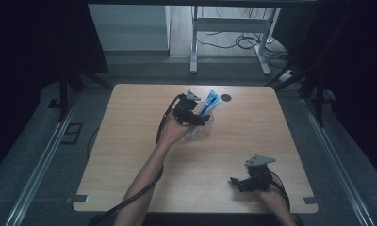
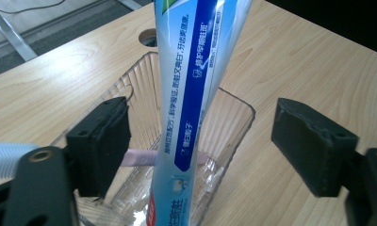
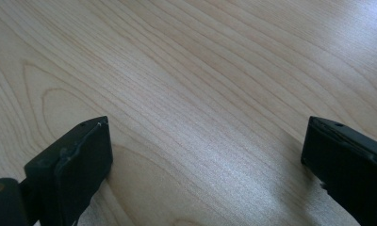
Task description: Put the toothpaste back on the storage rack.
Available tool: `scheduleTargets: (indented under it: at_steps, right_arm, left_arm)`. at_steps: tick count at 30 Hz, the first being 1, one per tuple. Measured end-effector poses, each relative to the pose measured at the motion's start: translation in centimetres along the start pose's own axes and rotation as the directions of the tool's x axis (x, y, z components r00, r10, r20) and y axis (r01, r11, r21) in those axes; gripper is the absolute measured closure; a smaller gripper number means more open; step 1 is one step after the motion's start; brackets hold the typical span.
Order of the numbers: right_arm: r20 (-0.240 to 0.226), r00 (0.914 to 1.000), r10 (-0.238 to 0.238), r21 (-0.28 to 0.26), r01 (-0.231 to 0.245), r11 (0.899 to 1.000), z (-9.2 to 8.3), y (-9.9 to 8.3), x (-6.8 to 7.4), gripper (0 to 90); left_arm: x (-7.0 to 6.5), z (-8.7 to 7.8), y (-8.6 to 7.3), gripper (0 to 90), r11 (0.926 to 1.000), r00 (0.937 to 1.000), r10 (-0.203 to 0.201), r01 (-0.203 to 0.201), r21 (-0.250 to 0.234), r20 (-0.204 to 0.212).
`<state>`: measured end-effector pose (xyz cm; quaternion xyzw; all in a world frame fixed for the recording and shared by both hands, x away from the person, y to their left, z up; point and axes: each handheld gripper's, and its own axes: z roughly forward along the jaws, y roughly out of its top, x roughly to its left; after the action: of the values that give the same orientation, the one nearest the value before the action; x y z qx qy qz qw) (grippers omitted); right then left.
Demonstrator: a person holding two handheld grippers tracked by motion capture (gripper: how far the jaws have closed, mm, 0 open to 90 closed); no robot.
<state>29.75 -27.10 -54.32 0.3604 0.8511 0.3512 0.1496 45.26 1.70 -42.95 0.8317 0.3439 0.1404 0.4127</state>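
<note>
Pale wood grain covers the table [image 1: 130, 155] in the high view; near its far middle stands a clear ribbed plastic container [image 1: 203, 126], and a blue-and-white toothpaste tube [image 1: 206, 109] leans out of it, its flat end pointing up and away; the left gripper [image 1: 192, 115] sits right at the tube, held by the person's left hand [image 1: 171, 133], whose forearm comes in from the bottom edge; a small round hole [image 1: 226, 98] in the tabletop lies just beyond the container; the right gripper [image 1: 245, 182] rests low over the near right part of the table, well apart from the container, with the right hand [image 1: 276, 197] behind it.

Seen from the left gripper view, the toothpaste tube [image 2: 196, 94] stands tilted inside the clear container [image 2: 233, 117], rising between the two black jaws; the jaws stand wide, with a plain gap on either side of the tube, so neither pad presses on it; a pale pink strip [image 2: 139, 157] lies low in the container behind the tube; the round hole [image 2: 150, 37] shows past the container's far wall.

From the right gripper view, the jaws stand wide apart with nothing between them; bare wood of the table [image 3: 200, 94] lies below.
</note>
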Motion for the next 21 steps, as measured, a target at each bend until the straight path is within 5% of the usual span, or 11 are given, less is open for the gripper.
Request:
scheduleTargets:
  at_steps: [21]
  right_arm:
    - [0.000, 1.0000, -0.001, 0.000, 0.001, 1.000, 0.0, 0.0, 0.0, 1.9]
  left_arm:
    - [-0.5, -1.5, -0.9, 13.4, 0.9997, 0.9996, 0.023, -0.023, 0.007, -0.017]
